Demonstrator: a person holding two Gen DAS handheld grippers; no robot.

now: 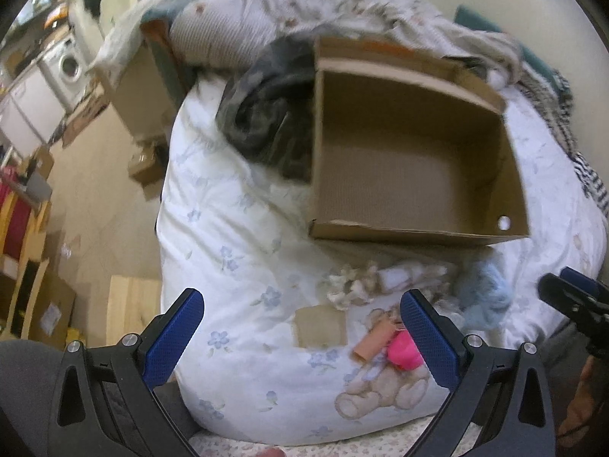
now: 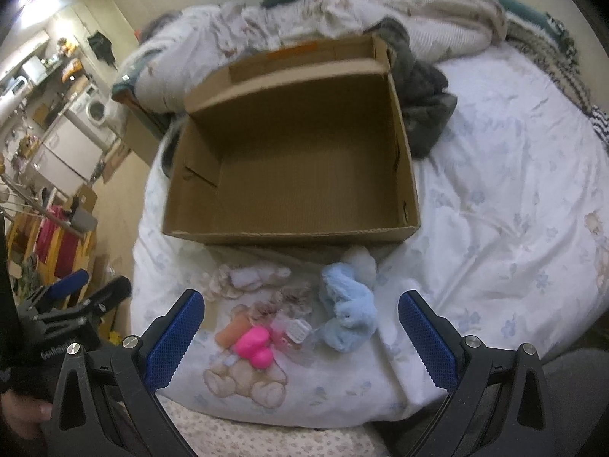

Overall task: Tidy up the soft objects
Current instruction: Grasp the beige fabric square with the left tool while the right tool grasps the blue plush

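Presently, both left tongs (image 1: 300,327) and right tongs (image 2: 300,327) were held released and empty above the bed (image 2: 495,205). The soft objects, blue plush (image 2: 348,304), pink piece (image 2: 254,344) and frilly cloth (image 2: 243,280), lay just before the empty cardboard box (image 2: 289,175). One item was best pinched centrally, lifted clear of the near wall, then dropped inside.

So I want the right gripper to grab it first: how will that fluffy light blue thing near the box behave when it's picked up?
The light blue plush looks crumpled and furry, so it will probably sag and dangle from wherever it is pinched. It likely weighs little for its bulk and should compress between the fingers. Lying folded on the quilt, it seems unlikely to roll.
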